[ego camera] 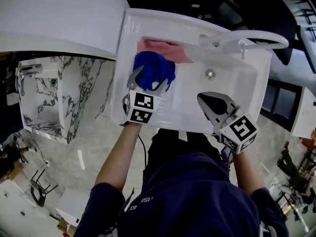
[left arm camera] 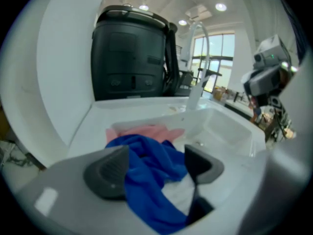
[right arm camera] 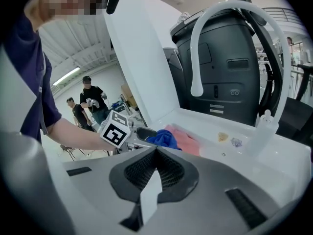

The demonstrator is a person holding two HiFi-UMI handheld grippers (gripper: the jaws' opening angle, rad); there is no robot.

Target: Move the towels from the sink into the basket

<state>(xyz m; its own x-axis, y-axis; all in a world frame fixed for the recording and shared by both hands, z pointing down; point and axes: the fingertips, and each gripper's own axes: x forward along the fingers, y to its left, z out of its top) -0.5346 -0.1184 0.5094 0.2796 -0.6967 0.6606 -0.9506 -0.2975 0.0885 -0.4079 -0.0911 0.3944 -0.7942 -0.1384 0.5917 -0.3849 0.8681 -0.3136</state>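
White rectangular ceramic sink (ego camera: pixel 197 125) is set in a white surface, with a white arched tube faucet (ego camera: pixel 247 37) at the back rim and a round metal drain (ego camera: pixel 210 74) in the basin floor. Both towels are in the basin, left-rear part: the crumpled bright blue cloth towel (ego camera: pixel 154 70) lies on top of and in front of the flat pale pink cloth towel (ego camera: pixel 163 50), overlapping it.

Left hand-held gripper (ego camera: pixel 149 81) points down into the basin and is released, jaws spread wide. The blue towel sits bunched between them; in the left gripper view the cloth lies against the left grey ribbed pad (left arm camera: pixel 107 173) and the right pad stands clear of it, so no clamp on it.

Right hand-held gripper (ego camera: pixel 205 101) is clenched, jaws together with nothing between them. It is over the front right part of the basin, well apart from both towels.

Large black plastic unit (left arm camera: pixel 132 53) stands behind the sink. Cannot tell if it is the basket.
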